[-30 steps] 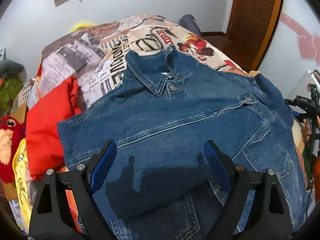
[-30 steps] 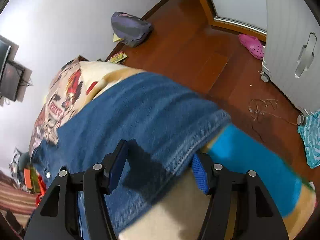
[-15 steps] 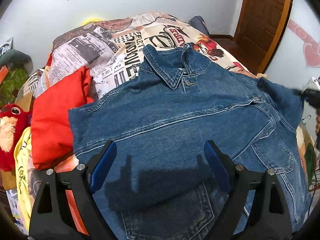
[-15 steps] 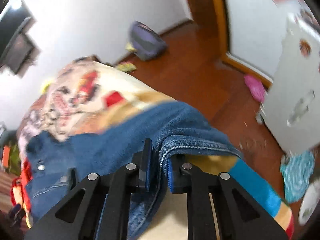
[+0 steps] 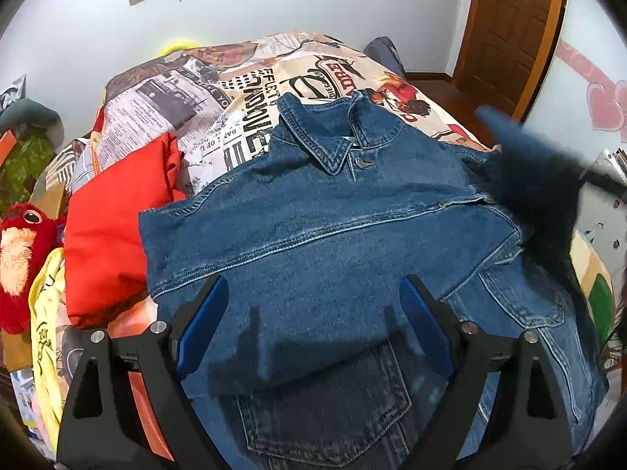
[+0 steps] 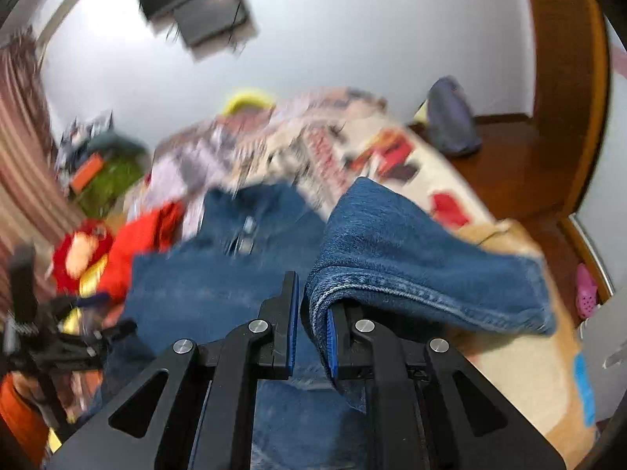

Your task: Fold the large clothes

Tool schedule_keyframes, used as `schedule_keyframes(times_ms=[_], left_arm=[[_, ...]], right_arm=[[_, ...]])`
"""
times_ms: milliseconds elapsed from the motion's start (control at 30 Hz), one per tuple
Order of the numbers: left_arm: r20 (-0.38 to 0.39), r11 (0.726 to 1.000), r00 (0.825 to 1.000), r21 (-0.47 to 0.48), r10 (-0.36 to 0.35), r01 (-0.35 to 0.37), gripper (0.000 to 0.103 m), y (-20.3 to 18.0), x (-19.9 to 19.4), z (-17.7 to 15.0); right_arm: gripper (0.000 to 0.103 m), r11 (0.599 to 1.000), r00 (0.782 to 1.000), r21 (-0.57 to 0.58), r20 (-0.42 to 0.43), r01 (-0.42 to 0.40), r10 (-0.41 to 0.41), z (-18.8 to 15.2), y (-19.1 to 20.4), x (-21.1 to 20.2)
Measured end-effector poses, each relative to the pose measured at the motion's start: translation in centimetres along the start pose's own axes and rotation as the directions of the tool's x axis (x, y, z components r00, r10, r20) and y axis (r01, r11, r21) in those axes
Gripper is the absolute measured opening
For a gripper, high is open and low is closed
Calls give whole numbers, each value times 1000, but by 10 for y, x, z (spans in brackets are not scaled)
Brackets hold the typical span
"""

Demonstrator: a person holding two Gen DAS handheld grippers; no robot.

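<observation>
A blue denim jacket (image 5: 333, 227) lies front-up on the bed, collar toward the far wall, its left sleeve folded across the chest. My left gripper (image 5: 313, 329) is open and empty, hovering above the jacket's lower front. My right gripper (image 6: 313, 313) is shut on the jacket's right sleeve (image 6: 411, 258) and holds it lifted above the jacket body. That raised sleeve shows blurred in the left wrist view (image 5: 537, 172) at the right.
The bed has a newspaper-print cover (image 5: 219, 94). A red garment (image 5: 113, 227), a yellow cloth (image 5: 47, 321) and a red plush toy (image 5: 19, 250) lie at the left. A wooden door (image 5: 509, 19) and a grey bag (image 6: 450, 117) on the floor stand at the right.
My right gripper closed on the sleeve at the bed's edge and has lifted and swung it in over the jacket. My left gripper stayed open and pulled back slightly.
</observation>
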State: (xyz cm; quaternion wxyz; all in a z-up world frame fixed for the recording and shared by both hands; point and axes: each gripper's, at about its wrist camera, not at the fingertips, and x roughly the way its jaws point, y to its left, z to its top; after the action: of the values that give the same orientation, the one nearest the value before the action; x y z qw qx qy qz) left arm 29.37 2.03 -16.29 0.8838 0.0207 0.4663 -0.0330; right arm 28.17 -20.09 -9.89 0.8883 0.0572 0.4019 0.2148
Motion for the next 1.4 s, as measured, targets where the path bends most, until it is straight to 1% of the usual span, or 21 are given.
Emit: schedule_keyframes(times_ms=[100, 167, 233, 267, 300, 333, 367, 400, 533, 600, 733, 833, 933, 1000, 1067, 1167, 1233, 1267, 1333, 1367, 1400], left_arm=[[1, 1000, 1000, 11, -7, 7, 89, 0, -3, -1], [2, 1000, 1000, 27, -13, 13, 89, -2, -6, -1], [7, 999, 1000, 50, -13, 12, 89, -7, -10, 1], [13, 998, 1000, 65, -12, 12, 89, -10, -12, 2], [19, 997, 1000, 78, -14, 12, 89, -14, -15, 4], [27, 996, 999, 93, -18, 15, 89, -18, -18, 8], [36, 994, 999, 108, -23, 19, 89, -24, -21, 11], [45, 992, 999, 124, -30, 24, 89, -29, -25, 15], [77, 979, 994, 194, -84, 67, 89, -59, -37, 35], [87, 968, 990, 233, -112, 89, 89, -79, -41, 46], [82, 937, 979, 314, -188, 154, 89, -128, -41, 68], [57, 901, 971, 389, -232, 192, 89, -173, -32, 79], [-8, 857, 964, 457, -265, 239, 89, -218, -14, 83], [-62, 825, 955, 489, -291, 283, 89, -247, 1, 83], [-121, 802, 947, 507, -296, 315, 89, -273, 21, 82], [-185, 776, 944, 538, -272, 329, 89, -305, 52, 75], [-219, 762, 947, 563, -236, 320, 89, -322, 75, 69], [-232, 761, 948, 568, -219, 315, 89, -326, 84, 66], [-264, 769, 946, 559, -189, 309, 89, -332, 104, 61], [-272, 777, 946, 552, -174, 302, 86, -332, 114, 60], [-267, 785, 951, 550, -158, 285, 84, -332, 120, 60]], right_arm=[[11, 999, 993, -35, -116, 1, -5, -23, 12, 34], [11, 999, 985, -50, -171, 7, -16, -31, 14, 45], [14, 997, 975, -76, -217, 18, -34, -38, 15, 51], [20, 996, 972, -84, -230, 22, -41, -40, 16, 51], [29, 995, 967, -96, -247, 39, -62, -43, 14, 49], [35, 993, 966, -103, -248, 55, -79, -43, 14, 41], [44, 991, 966, -111, -238, 80, -104, -43, 12, 35], [49, 988, 969, -118, -212, 104, -128, -43, 11, 28], [55, 980, 979, -122, -110, 156, -170, -42, -2, -12], [59, 976, 977, -99, -68, 195, -202, -40, -13, -28], [60, 968, 968, -21, -19, 249, -249, -37, -44, -57], [61, 956, 957, 52, -1, 288, -288, -41, -68, -74], [61, 941, 949, 130, -2, 313, -315, -49, -92, -84], [61, 930, 946, 175, -17, 322, -324, -54, -106, -87], [61, 920, 943, 211, -34, 329, -330, -61, -117, -87], [61, 906, 936, 236, -63, 352, -347, -72, -131, -89], [61, 896, 931, 252, -80, 365, -357, -76, -139, -88], [61, 893, 930, 262, -88, 367, -357, -78, -143, -87], [61, 888, 931, 279, -97, 366, -353, -82, -148, -88], [61, 886, 931, 286, -101, 364, -350, -84, -151, -88], [61, 885, 932, 293, -104, 362, -347, -84, -152, -87]])
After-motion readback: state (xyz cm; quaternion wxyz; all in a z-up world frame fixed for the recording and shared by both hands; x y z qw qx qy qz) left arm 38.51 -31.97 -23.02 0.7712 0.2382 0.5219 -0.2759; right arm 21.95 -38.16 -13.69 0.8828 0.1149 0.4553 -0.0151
